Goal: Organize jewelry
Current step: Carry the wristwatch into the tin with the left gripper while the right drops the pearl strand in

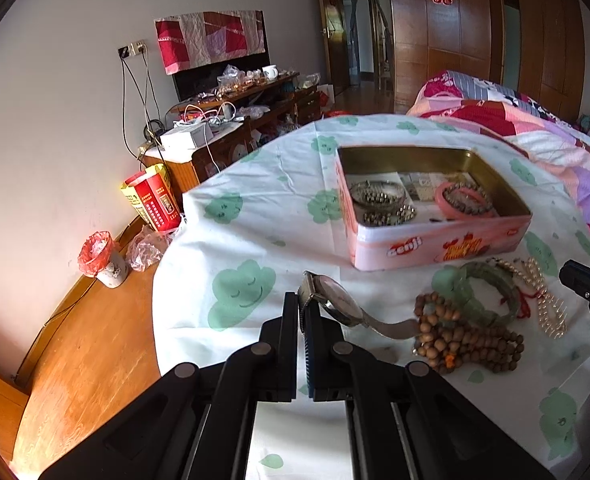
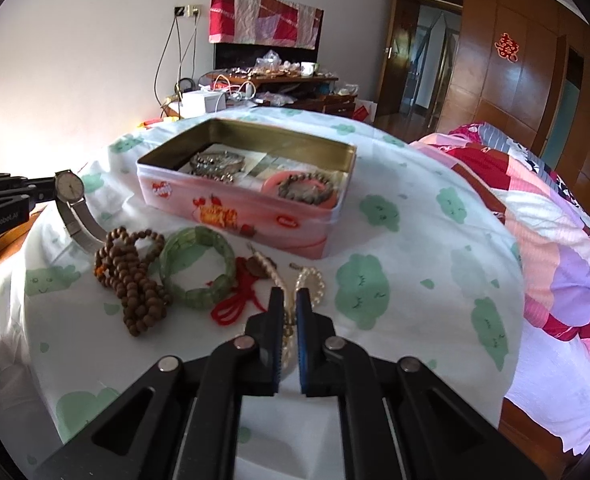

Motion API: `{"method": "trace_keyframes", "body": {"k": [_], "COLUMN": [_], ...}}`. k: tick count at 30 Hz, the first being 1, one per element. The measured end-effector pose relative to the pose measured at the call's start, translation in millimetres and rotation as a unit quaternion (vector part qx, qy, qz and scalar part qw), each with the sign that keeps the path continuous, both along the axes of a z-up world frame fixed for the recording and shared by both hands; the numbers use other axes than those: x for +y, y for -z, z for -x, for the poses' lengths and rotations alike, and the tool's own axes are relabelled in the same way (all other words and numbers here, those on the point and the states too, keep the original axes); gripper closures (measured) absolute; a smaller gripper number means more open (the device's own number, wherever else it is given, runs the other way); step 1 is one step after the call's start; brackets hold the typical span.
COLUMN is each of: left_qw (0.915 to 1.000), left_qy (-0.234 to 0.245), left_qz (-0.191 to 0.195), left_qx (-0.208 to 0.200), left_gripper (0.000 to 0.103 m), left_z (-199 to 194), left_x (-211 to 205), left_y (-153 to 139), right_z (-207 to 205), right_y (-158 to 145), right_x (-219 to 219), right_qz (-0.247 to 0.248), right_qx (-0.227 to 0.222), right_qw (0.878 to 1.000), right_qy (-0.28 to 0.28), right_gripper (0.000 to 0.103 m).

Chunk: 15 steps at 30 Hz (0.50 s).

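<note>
Far left we see a wood floor (image 1: 95,320) with one small bin (image 1: 109,264) lined in red plastic against a white wall (image 1: 55,100), then one cluttered wooden cabinet (image 1: 231,132) further back. The work surface is a bed (image 2: 395,220) under a white sheet with green cloud prints; one pink patchwork quilt (image 2: 567,240) is bunched along its right side, wooden wardrobe doors (image 2: 515,80) behind. Our left gripper (image 1: 301,312) is pressed shut on the strap of one wristwatch (image 1: 335,296), held off the sheet at the left end of the loose pile with its free strap end touching the beads. Next come one bundle of brown wooden beads (image 2: 131,276), one green jade bangle (image 2: 197,266), one red cord (image 2: 235,304), and one pearl strand (image 2: 307,284), all loose on the sheet in front of the tin. One open pink tin (image 2: 255,216) sits behind them; inside we count one pile of silver chains at the left, one pink bangle, and one beaded bracelet lying within that bangle at the right. Our right gripper (image 2: 289,300) is nearly closed, narrow gap, tips over the pearl strand; we cannot tell whether it is pinching it.
</note>
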<state>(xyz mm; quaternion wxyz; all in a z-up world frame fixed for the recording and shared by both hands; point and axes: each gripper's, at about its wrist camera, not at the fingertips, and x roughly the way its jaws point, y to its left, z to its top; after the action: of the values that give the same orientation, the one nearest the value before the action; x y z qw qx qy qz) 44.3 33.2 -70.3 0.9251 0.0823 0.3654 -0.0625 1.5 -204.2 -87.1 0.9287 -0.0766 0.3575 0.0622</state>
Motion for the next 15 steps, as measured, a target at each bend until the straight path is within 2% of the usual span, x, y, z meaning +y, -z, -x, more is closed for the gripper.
{"method": "trace_keyframes", "body": {"k": [4, 8, 10, 11, 12, 15], "left_qw": [1.0, 1.0, 1.0, 0.9999, 0.9999, 0.9997], "left_qy": [0.004, 0.003, 0.003, 0.003, 0.003, 0.005], "left_qz": [0.0, -0.001, -0.002, -0.003, -0.004, -0.004], "left_qx": [-0.002, 0.006, 0.009, 0.011, 0.013, 0.022], "left_gripper": [0.101, 0.101, 0.101, 0.101, 0.101, 0.101], "left_z": [0.6, -2.0, -2.0, -2.4, -3.4, -5.1], "left_x": [-1.7, -1.6, -1.9, -2.4, -2.2, -2.7], "left_y": [-2.7, 1.4, 4.1, 6.0, 8.2, 14.4], "right_z": [1.5, -4.3, -6.0, -5.3, -4.9, -7.1], "right_y": [-10.0, -4.7, 0.5, 2.8, 4.9, 13.8], "right_x": [-1.0, -4.3, -4.9, -4.6, -4.2, -2.5], "right_qz": [0.009, -0.001, -0.005, -0.006, -0.008, -0.007], "right_qx": [-0.016, 0.008, 0.022, 0.025, 0.028, 0.048], "right_qw": [1.0, 1.0, 1.0, 1.0, 0.999, 0.999], "right_qy": [0.0, -0.009, -0.011, -0.012, -0.013, -0.015], "right_gripper": [0.099, 0.099, 0.088, 0.076, 0.072, 0.072]}}
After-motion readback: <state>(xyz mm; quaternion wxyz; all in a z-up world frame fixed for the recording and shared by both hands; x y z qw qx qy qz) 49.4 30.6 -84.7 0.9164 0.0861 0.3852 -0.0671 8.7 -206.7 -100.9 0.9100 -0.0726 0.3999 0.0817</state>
